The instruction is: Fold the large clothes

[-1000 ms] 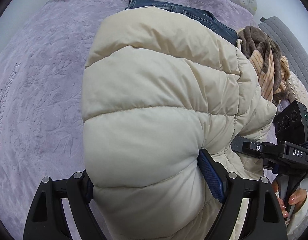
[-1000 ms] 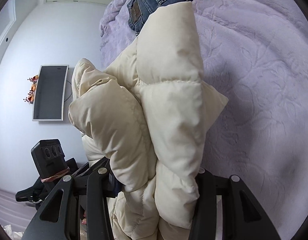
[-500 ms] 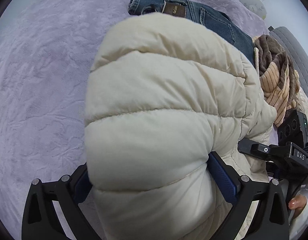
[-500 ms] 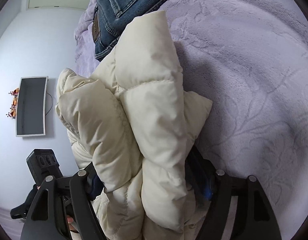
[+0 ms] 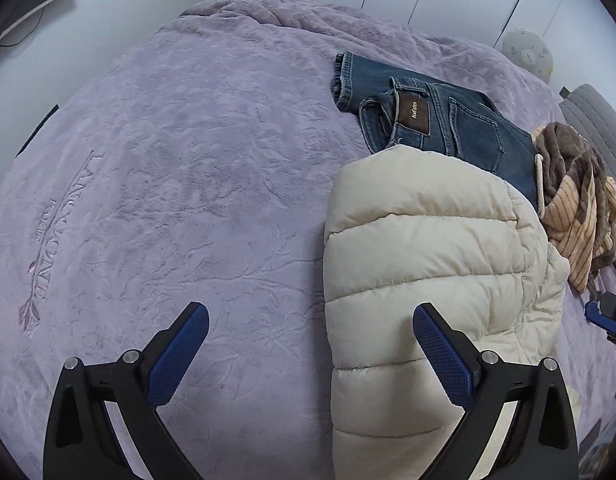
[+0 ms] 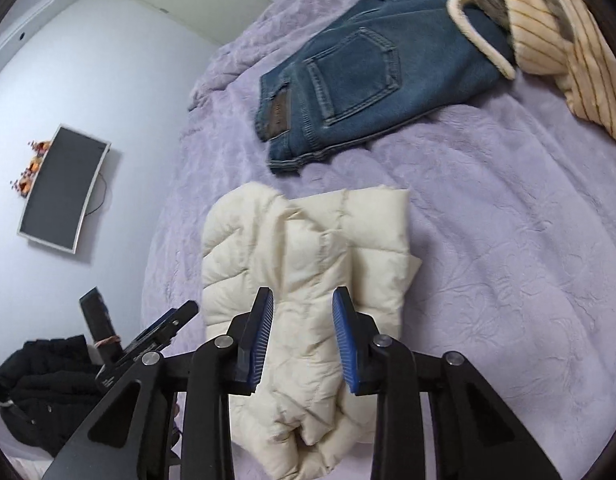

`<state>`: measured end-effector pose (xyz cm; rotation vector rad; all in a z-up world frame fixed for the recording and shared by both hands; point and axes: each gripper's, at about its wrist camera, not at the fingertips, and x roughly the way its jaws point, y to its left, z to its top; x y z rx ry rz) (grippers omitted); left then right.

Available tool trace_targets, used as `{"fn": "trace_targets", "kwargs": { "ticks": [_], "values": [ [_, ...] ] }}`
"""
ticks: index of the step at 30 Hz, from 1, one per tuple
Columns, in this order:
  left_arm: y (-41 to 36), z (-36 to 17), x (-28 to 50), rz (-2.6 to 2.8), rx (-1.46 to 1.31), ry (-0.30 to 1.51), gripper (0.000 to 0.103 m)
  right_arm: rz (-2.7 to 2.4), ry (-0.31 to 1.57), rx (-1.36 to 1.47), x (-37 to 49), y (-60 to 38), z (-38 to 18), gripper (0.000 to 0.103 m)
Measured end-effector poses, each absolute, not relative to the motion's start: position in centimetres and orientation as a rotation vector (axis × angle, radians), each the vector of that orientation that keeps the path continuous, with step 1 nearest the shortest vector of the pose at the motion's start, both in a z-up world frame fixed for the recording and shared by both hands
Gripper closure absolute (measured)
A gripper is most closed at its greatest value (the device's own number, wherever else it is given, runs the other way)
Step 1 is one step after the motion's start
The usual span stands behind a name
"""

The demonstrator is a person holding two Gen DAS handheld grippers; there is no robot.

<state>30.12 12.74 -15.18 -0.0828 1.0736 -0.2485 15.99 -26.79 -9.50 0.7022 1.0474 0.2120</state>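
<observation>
Altogether: one puffer jacket point(image 6: 308, 280), one jeans point(image 6: 348, 76), two grippers.

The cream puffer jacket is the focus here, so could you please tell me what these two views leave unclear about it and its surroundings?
- Puffer jacket: left wrist view, its near end runs off the bottom edge; in the right wrist view the right gripper covers its near part.
- Jeans: far end lies under the striped garment.
- Jeans' brown label: lettering too small to read.
- Black garment: right wrist view, cut by the edge.
</observation>
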Motion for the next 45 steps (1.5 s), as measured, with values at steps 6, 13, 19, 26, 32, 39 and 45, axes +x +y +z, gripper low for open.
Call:
{"fn": "trace_targets", "kwargs": {
  "ticks": [6,13,19,26,32,39,45],
  "values": [
    [8.6,-16.4,29.4,-0.308,-0.04,1.102,0.001,0.239,1.153,0.576,12.9,-21.3,-10.5,0.069],
    [4.3,-19.3,28.6,-0.411,-0.054,1.147,0.001,0.069,1.238,0.433,9.7,-20.9,-17.7,0.07],
    [3.3,-20.2,28.3,-0.406,-0.07,1.158,0.001,0.048,1.232,0.597,9.0,-23.8,-21.5,0.07],
    [3.1,-20.3,28.3,-0.394,-0.064,1.155,0.001,0.063,1.246,0.586,9.5,-24.0,-21.4,0.07],
    [3.4,-20.2,28.5,-0.386,-0.07,1.15,0.0,0.068,1.165,0.666,9.4,-25.7,-17.1,0.069],
    [3.4,-20.0,28.3,-0.376,-0.058,1.143,0.0,-0.027,1.023,0.663,12.6,-29.2,-13.1,0.069],
    [3.3,-19.7,28.2,-0.372,-0.054,1.15,0.0,-0.09,1.111,0.691,15.6,-30.1,-16.3,0.07]
  ]
}}
